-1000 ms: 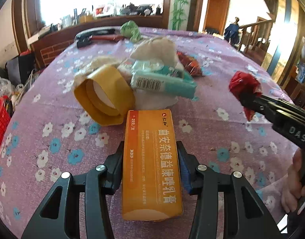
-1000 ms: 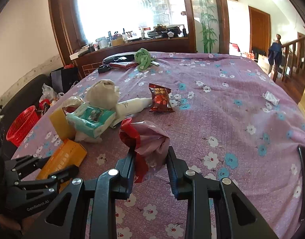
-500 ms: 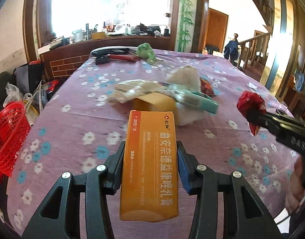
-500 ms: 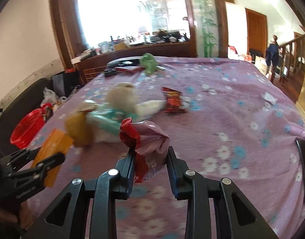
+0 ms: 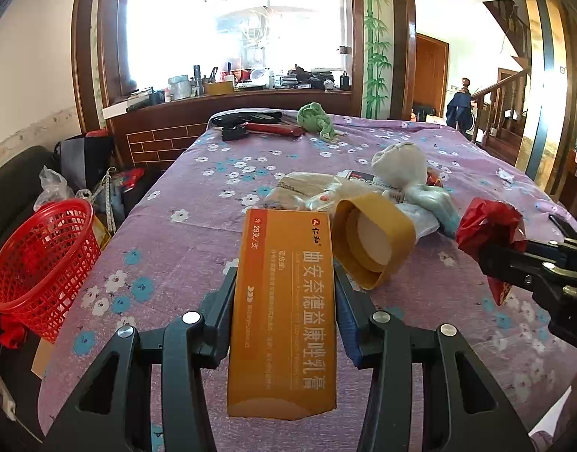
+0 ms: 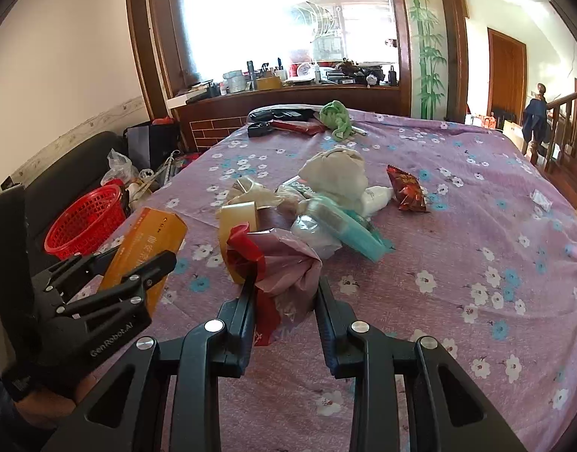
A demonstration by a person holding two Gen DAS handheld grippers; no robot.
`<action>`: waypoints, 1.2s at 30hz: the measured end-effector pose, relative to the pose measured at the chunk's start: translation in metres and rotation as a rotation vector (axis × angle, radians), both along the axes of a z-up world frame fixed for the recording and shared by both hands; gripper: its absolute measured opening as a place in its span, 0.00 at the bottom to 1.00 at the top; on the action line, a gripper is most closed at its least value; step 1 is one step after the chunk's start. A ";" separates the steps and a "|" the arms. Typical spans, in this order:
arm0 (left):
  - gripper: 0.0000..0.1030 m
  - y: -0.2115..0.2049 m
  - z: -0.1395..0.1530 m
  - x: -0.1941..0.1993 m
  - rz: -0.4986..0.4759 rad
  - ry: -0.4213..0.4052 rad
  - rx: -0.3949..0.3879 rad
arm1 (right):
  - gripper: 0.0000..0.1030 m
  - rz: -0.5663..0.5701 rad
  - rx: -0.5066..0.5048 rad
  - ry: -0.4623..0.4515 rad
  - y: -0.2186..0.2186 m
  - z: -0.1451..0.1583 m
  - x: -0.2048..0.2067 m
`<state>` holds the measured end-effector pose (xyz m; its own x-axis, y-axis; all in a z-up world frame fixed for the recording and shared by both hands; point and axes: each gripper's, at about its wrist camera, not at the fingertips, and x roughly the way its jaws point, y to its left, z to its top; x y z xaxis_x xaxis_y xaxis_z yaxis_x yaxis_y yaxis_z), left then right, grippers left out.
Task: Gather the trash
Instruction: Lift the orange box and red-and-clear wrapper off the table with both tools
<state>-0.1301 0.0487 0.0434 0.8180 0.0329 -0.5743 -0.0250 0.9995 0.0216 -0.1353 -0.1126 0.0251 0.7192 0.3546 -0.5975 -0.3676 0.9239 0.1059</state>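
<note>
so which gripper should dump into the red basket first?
Left, probably. The left gripper, clamped on the orange box, is nearer the red basket off the table's left edge; the right gripper, holding the crumpled wrapper, is farther.

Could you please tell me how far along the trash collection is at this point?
Nothing visibly binned: what shows of the red basket looks empty. In hand: left gripper clamps the orange box; right gripper clamps a crumpled bag. Left: the table pile and snack wrapper.
</note>
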 end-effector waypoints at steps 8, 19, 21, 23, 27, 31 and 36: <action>0.44 0.004 -0.003 0.004 0.011 0.016 -0.020 | 0.31 0.000 -0.008 0.012 0.001 0.000 0.001; 0.44 0.005 -0.003 0.006 0.016 0.022 -0.010 | 0.31 0.000 -0.008 0.026 0.002 -0.003 0.007; 0.44 0.005 -0.003 0.006 0.014 0.022 -0.011 | 0.31 0.002 -0.008 0.031 0.002 -0.004 0.008; 0.44 0.005 -0.003 0.006 0.016 0.021 -0.011 | 0.31 0.001 -0.009 0.031 0.002 -0.004 0.008; 0.44 0.004 -0.003 0.006 0.016 0.019 -0.010 | 0.31 0.002 -0.010 0.031 0.003 -0.004 0.009; 0.44 0.005 -0.003 0.006 0.016 0.018 -0.010 | 0.31 0.005 -0.010 0.031 0.005 -0.004 0.009; 0.44 0.005 -0.003 0.005 0.018 0.017 -0.009 | 0.31 0.007 -0.010 0.028 0.005 -0.003 0.008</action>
<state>-0.1247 0.0540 0.0409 0.8072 0.0417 -0.5888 -0.0423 0.9990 0.0128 -0.1270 -0.1076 0.0221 0.7000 0.3535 -0.6206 -0.3707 0.9225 0.1074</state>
